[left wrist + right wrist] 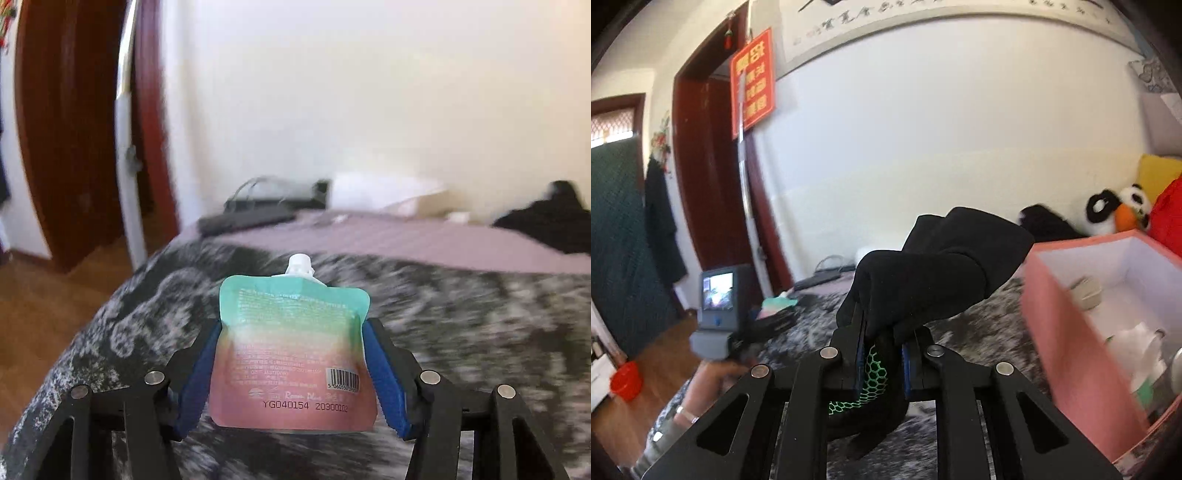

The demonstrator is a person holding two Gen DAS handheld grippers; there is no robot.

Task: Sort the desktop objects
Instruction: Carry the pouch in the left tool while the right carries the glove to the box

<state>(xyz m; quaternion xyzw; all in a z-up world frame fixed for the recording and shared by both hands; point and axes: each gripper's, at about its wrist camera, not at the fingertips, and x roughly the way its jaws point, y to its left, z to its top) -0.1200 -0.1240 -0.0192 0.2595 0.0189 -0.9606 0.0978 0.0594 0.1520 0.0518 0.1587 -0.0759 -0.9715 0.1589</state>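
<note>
My left gripper (pixel 291 328) is shut on a teal-and-pink spout pouch (pixel 291 354) with a white cap, held upright above the grey patterned blanket (pixel 461 314). My right gripper (pixel 882 347) is shut on a black glove (pixel 931 273) with green honeycomb print, lifted above the blanket (pixel 979 332). In the right wrist view, the left gripper (pixel 775 314) with its camera and the pouch (pixel 777 304) shows at the left, held by a hand.
An open pink box (pixel 1067 332) with white and grey items inside stands at the right. Plush toys (pixel 1119 210) and dark clothing (pixel 546 225) lie at the back. A black keyboard (pixel 243 219) lies on the purple sheet. A red bucket (pixel 626 380) stands on the wooden floor.
</note>
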